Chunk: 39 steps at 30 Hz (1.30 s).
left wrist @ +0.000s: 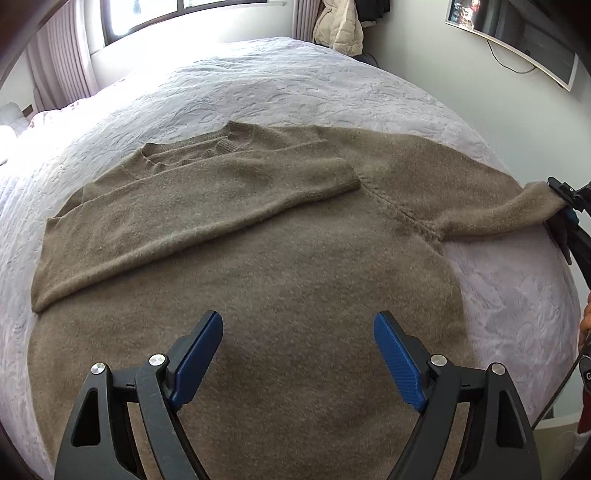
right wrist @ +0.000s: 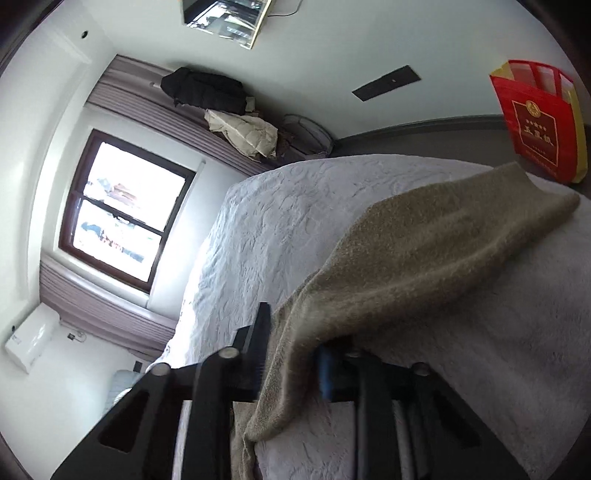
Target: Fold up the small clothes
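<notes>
A brown fuzzy sweater (left wrist: 258, 258) lies flat on the bed, neck toward the far side. Its left sleeve (left wrist: 207, 206) is folded across the chest. My left gripper (left wrist: 298, 332) is open and empty, hovering over the sweater's lower body. My right gripper (left wrist: 563, 201) is at the right edge of the left wrist view, shut on the cuff of the right sleeve (left wrist: 506, 218). In the right wrist view the gripper (right wrist: 291, 354) is rolled on its side and the sleeve (right wrist: 406, 251) drapes between its fingers.
The bed has a pale lilac quilted cover (left wrist: 258, 85). A window (right wrist: 122, 210) and curtains are beyond the bed. A red bag (right wrist: 539, 122) stands by the wall. A screen (left wrist: 517, 33) hangs on the wall; jackets (left wrist: 340, 26) hang near the corner.
</notes>
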### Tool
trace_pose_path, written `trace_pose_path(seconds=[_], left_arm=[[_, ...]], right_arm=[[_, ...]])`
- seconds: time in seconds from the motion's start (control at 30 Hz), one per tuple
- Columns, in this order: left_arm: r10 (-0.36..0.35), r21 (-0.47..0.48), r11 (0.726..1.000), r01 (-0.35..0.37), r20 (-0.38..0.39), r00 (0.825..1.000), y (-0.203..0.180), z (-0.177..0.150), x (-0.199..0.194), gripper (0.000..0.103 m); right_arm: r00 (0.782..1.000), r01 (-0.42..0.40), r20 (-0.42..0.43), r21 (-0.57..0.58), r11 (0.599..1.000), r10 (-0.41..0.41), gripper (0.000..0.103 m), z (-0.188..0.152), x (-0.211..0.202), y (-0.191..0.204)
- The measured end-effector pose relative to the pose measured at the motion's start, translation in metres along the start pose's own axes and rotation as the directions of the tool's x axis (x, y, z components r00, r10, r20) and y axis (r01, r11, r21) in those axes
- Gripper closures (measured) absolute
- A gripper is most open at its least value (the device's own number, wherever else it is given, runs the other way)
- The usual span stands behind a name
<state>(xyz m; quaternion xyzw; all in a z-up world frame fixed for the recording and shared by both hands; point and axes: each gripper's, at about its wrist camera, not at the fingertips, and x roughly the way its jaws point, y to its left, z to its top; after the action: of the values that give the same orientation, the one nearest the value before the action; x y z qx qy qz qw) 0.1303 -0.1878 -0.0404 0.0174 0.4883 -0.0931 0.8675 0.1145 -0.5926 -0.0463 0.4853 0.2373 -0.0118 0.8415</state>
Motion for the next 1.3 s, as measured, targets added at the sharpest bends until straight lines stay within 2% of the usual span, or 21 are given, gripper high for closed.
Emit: trace_pose_path(seconds=[0.13, 0.27, 0.33, 0.4, 0.5, 0.57, 0.63, 0.7, 0.77, 0.87, 0.97, 1.1, 1.2, 1.27, 1.3], left_arm=[[0.015, -0.036, 0.999, -0.014, 0.022, 1.000, 0.024, 0.008, -0.001, 0.018], [0.053, -0.082, 0.995, -0.048, 0.052, 0.997, 0.059, 0.015, -0.003, 0.018], [0.071, -0.106, 0.992, -0.065, 0.056, 0.996, 0.079, 0.017, -0.003, 0.018], [0.080, -0.140, 0.988, -0.072, 0.057, 0.995, 0.098, 0.016, -0.003, 0.018], [0.088, -0.192, 0.978, -0.077, 0.052, 0.995, 0.127, 0.011, -0.003, 0.018], [0.109, -0.225, 0.970, -0.095, 0.052, 0.993, 0.146, 0.006, -0.004, 0.018], [0.118, -0.253, 0.962, -0.101, 0.053, 0.992, 0.161, 0.002, -0.006, 0.018], [0.125, -0.278, 0.955, -0.105, 0.056, 0.991, 0.177, -0.001, -0.008, 0.018], [0.138, -0.287, 0.950, -0.119, 0.044, 0.990, 0.189, -0.005, -0.005, 0.018], [0.145, -0.304, 0.943, -0.133, 0.018, 0.989, 0.206, -0.011, 0.005, 0.018], [0.135, -0.326, 0.937, -0.126, 0.005, 0.991, 0.215, -0.017, 0.014, 0.018], [0.153, -0.299, 0.944, -0.141, 0.019, 0.988, 0.211, -0.019, 0.016, 0.018], [0.142, -0.299, 0.946, -0.128, 0.024, 0.990, 0.211, -0.021, 0.015, 0.018], [0.125, -0.307, 0.945, -0.111, 0.025, 0.992, 0.214, -0.021, 0.014, 0.018], [0.119, -0.308, 0.946, -0.106, 0.025, 0.993, 0.215, -0.021, 0.012, 0.018]], right_arm=[[0.999, -0.035, -0.012, -0.077, 0.996, 0.034, 0.089, -0.001, 0.018, 0.038], [0.994, -0.104, -0.071, -0.253, 0.962, 0.088, 0.089, -0.022, 0.044, 0.102], [0.986, -0.148, -0.123, -0.364, 0.920, 0.110, 0.089, -0.045, 0.060, 0.141], [0.974, -0.200, -0.192, -0.479, 0.855, 0.120, 0.089, -0.075, 0.078, 0.180], [0.946, -0.275, -0.314, -0.648, 0.710, 0.079, 0.089, -0.134, 0.107, 0.231], [0.916, -0.332, -0.399, -0.702, 0.630, 0.039, 0.089, -0.176, 0.130, 0.252], [0.883, -0.376, -0.470, -0.722, 0.581, -0.013, 0.089, -0.216, 0.152, 0.261], [0.851, -0.407, -0.522, -0.727, 0.553, -0.060, 0.089, -0.249, 0.170, 0.260], [0.828, -0.413, -0.548, -0.738, 0.534, -0.117, 0.089, -0.273, 0.182, 0.251], [0.795, -0.409, -0.577, -0.738, 0.537, -0.188, 0.089, -0.292, 0.199, 0.239], [0.785, -0.387, -0.577, -0.742, 0.547, -0.226, 0.089, -0.290, 0.209, 0.228], [0.768, -0.381, -0.604, -0.699, 0.606, -0.214, 0.088, -0.282, 0.209, 0.230], [0.776, -0.348, -0.602, -0.659, 0.667, -0.190, 0.088, -0.267, 0.208, 0.230], [0.799, -0.300, -0.571, -0.650, 0.698, -0.188, 0.087, -0.252, 0.209, 0.230], [0.807, -0.282, -0.560, -0.645, 0.711, -0.188, 0.081, -0.247, 0.210, 0.230]])
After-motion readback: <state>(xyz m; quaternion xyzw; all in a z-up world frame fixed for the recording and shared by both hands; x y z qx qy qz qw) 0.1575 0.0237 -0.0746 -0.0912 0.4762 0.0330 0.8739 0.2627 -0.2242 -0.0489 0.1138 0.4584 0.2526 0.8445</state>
